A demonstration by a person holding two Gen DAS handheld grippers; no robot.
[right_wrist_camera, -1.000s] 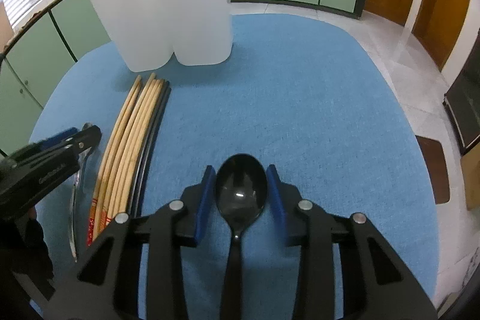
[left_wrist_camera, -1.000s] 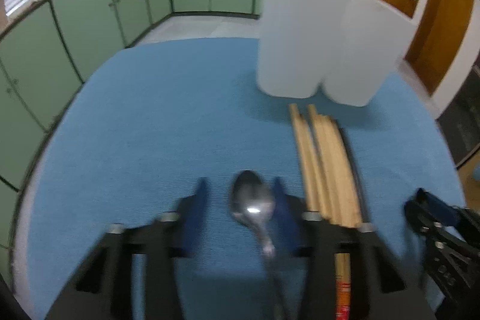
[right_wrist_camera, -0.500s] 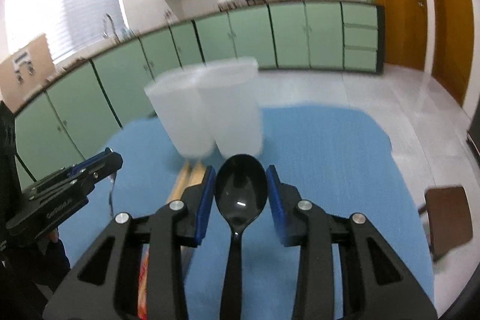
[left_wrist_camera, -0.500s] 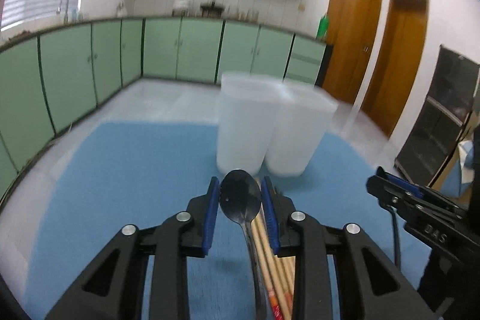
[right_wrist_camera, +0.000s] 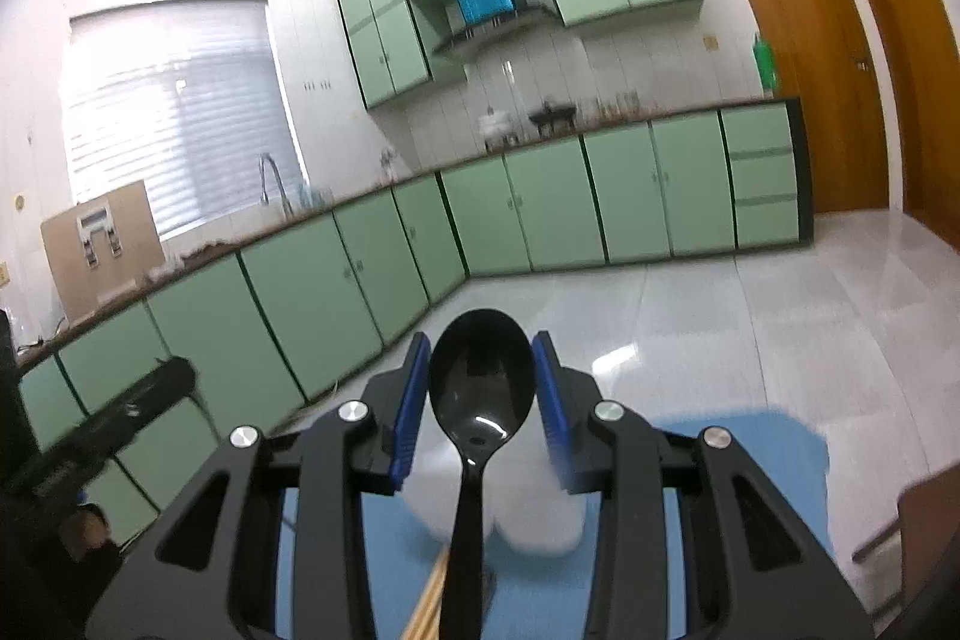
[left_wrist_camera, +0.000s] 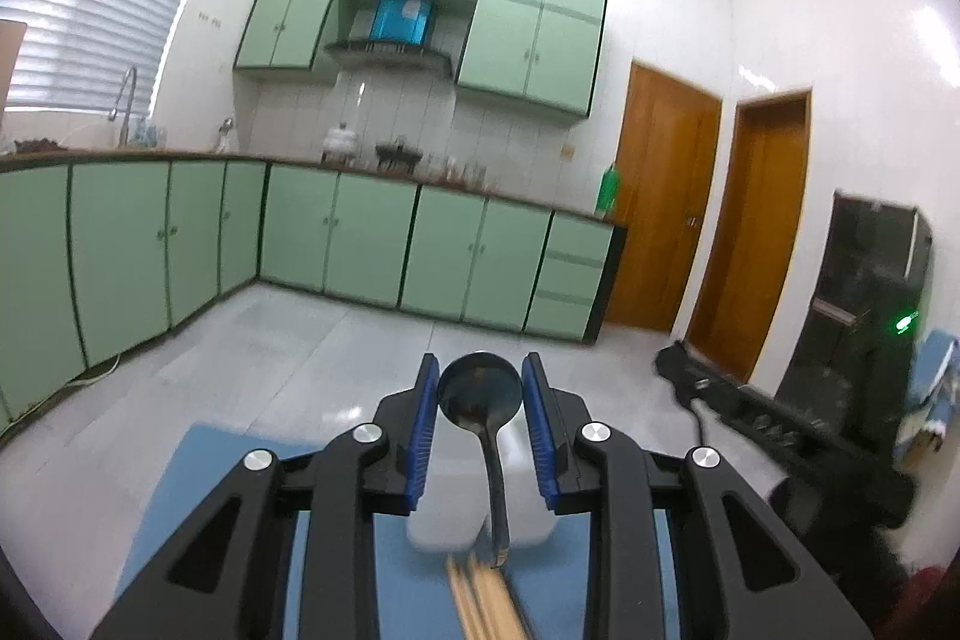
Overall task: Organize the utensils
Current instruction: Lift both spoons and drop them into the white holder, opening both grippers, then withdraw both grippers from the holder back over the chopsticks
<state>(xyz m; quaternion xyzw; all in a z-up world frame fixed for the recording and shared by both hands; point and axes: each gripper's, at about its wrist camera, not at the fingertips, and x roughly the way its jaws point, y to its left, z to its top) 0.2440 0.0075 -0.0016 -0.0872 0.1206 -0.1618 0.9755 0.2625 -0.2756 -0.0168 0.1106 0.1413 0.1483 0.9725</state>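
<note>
My left gripper (left_wrist_camera: 479,394) is shut on a metal spoon (left_wrist_camera: 480,400), bowl up between the blue pads, lifted above the blue table mat (left_wrist_camera: 198,466). My right gripper (right_wrist_camera: 481,382) is shut on a black plastic spoon (right_wrist_camera: 480,376), also lifted. Two white plastic containers stand below and ahead of both grippers, partly hidden by the fingers, in the left wrist view (left_wrist_camera: 447,520) and the right wrist view (right_wrist_camera: 534,514). Wooden chopsticks (left_wrist_camera: 483,601) lie on the mat in front of the containers; their tips also show in the right wrist view (right_wrist_camera: 429,601).
The right gripper's body shows at the right of the left wrist view (left_wrist_camera: 780,424); the left gripper's body shows at the left of the right wrist view (right_wrist_camera: 102,430). Green kitchen cabinets (left_wrist_camera: 360,232) and a white tiled floor (right_wrist_camera: 720,328) lie beyond the mat's far edge.
Both grippers have risen and tilted upward with their spoons. The views went from looking down on the mat to facing the kitchen, and the containers dropped low in both.
</note>
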